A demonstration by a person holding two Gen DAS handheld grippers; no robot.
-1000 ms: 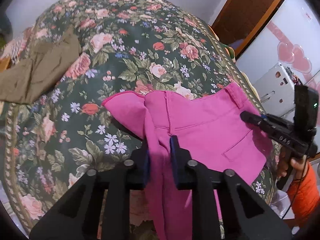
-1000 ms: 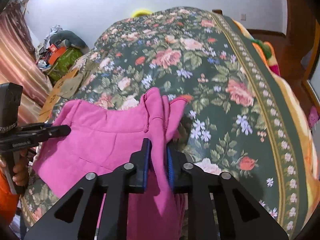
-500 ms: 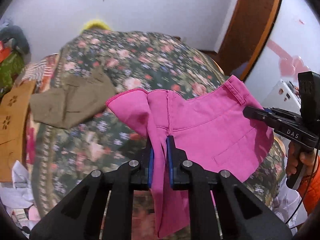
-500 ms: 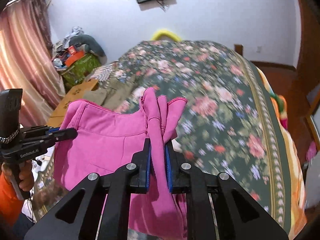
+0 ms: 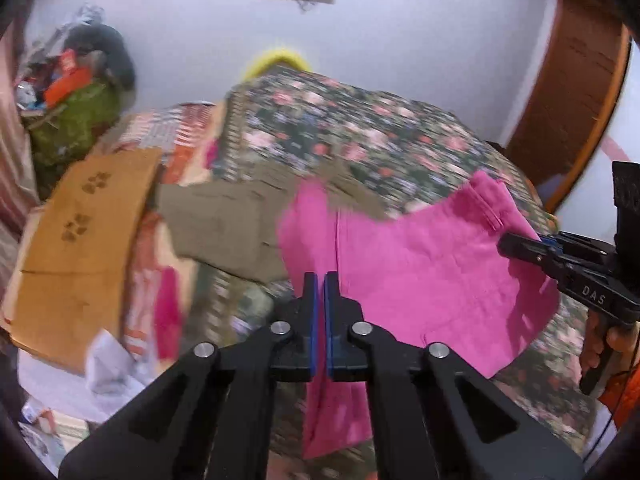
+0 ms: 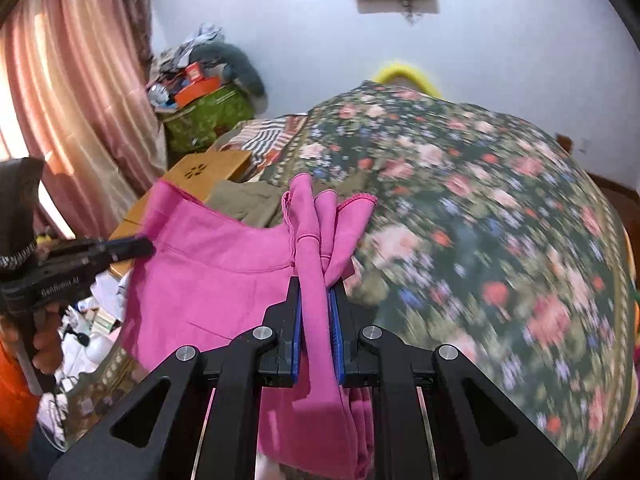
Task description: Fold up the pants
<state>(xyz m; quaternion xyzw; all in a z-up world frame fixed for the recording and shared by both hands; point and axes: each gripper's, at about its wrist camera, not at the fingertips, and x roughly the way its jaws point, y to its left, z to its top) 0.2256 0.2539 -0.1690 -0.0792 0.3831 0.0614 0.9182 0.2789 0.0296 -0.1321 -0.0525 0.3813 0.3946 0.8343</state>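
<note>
The pink pants (image 5: pixel 420 264) hang in the air above the flowered bed (image 5: pixel 360 136), stretched between my two grippers. My left gripper (image 5: pixel 320 280) is shut on one end of the waistband; pink cloth hangs below its jaws. My right gripper (image 6: pixel 316 284) is shut on a bunched fold of the pink pants (image 6: pixel 224 280) at the other end. The right gripper also shows at the right of the left wrist view (image 5: pixel 508 245), and the left gripper at the left of the right wrist view (image 6: pixel 146 247), each clamped on the cloth.
Olive-brown trousers (image 5: pixel 228 224) lie on the bed's left edge. A cardboard box (image 5: pixel 80 248) and a cluttered pile (image 6: pixel 200 96) stand left of the bed. A pink curtain (image 6: pixel 72 100) hangs at far left, a wooden door frame (image 5: pixel 580 112) at right.
Both grippers have lifted the pink pants off the bed and higher into the air, tilting the views up toward the far wall. Both stay shut on the cloth.
</note>
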